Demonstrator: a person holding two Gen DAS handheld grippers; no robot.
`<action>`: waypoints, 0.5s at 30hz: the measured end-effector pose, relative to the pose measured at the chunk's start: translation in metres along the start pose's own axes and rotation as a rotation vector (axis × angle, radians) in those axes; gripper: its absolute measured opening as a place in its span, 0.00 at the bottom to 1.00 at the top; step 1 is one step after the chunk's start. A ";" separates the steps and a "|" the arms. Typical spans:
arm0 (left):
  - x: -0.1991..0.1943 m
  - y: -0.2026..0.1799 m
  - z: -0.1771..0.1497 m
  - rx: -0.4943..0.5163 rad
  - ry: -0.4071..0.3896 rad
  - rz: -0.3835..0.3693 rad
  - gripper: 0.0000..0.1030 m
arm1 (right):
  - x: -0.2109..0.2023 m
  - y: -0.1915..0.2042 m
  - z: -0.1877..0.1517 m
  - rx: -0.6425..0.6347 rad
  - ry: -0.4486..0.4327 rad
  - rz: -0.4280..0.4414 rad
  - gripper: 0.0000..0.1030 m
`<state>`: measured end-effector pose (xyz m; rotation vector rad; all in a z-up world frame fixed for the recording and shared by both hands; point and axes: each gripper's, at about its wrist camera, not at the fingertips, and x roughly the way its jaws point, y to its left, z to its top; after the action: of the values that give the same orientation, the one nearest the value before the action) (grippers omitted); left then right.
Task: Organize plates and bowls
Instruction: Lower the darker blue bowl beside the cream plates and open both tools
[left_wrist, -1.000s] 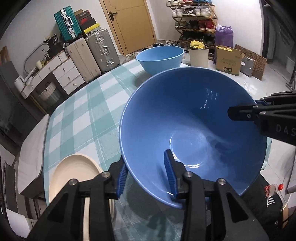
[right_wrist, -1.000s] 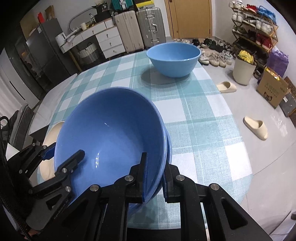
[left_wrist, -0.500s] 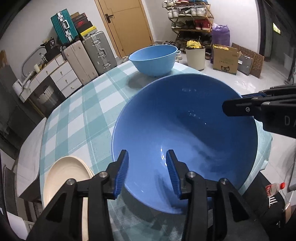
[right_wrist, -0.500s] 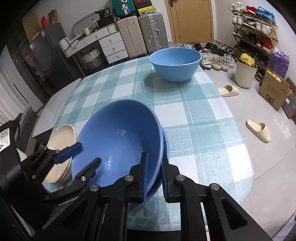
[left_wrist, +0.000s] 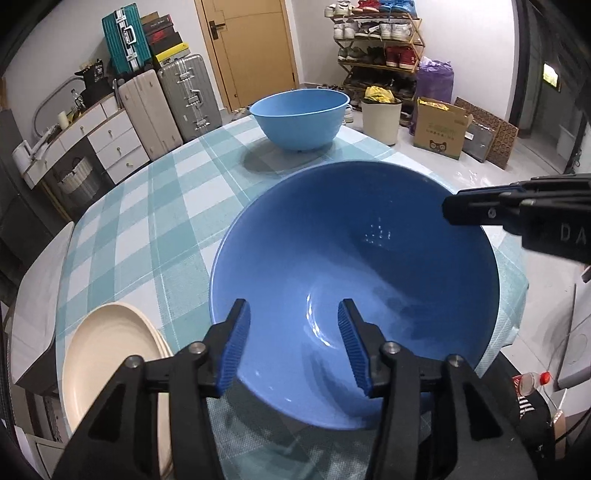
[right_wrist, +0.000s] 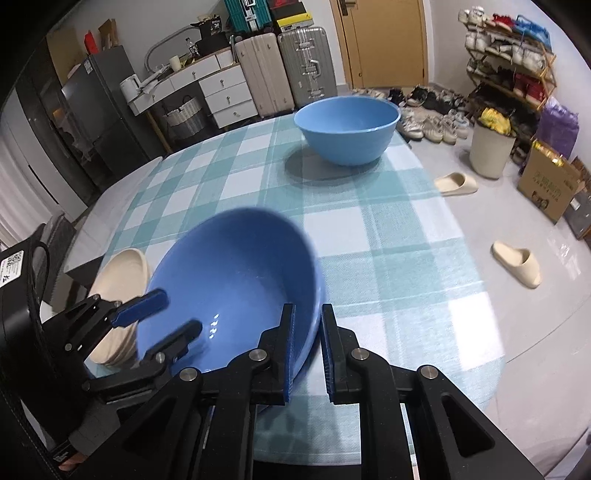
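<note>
Dark blue bowl (left_wrist: 354, 295) fills the near middle of the left wrist view, sitting tilted on the checked surface (left_wrist: 147, 221) with its far rim raised. Pointing steeply down at it, the left tool (left_wrist: 293, 343) has its jaws opening, both blue pads hanging over the bowl's near inner wall with a clear gap and nothing pressed between them. Cream plates (left_wrist: 110, 362) lie stacked just left of the bowl, partly hidden by the tool's black frame. A light blue bowl (left_wrist: 300, 120) stands far off near the surface's far edge. At the right edge the right tool (left_wrist: 448, 214) reaches in to the bowl's rim, its body cut off by the frame. In the right wrist view, the right tool (right_wrist: 306, 350) also angles downward, its jaws nearly together and clamped on the right rim of the dark blue bowl (right_wrist: 232, 288), one pad inside and one outside. The left tool (right_wrist: 162, 317) shows at the lower left, spread above the bowl's left side. The cream plates (right_wrist: 122, 273) peek out behind it, mostly covered. The light blue bowl (right_wrist: 347, 129) sits far across the surface (right_wrist: 388, 240). The near part of the bowl's base is hidden by the tool's frame.
</note>
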<state>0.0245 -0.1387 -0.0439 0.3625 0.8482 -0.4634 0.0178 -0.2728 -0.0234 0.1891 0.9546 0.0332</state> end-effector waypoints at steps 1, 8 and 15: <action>0.000 0.000 0.000 -0.005 -0.005 -0.001 0.49 | 0.001 -0.001 0.001 0.005 0.005 0.009 0.12; 0.004 0.001 -0.003 -0.031 0.012 -0.063 0.49 | 0.007 0.001 0.002 -0.006 0.021 0.010 0.12; 0.002 -0.002 0.000 -0.023 -0.004 -0.076 0.49 | 0.018 -0.006 -0.002 0.015 0.044 0.018 0.12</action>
<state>0.0242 -0.1405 -0.0456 0.3089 0.8653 -0.5241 0.0263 -0.2760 -0.0402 0.2119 0.9970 0.0465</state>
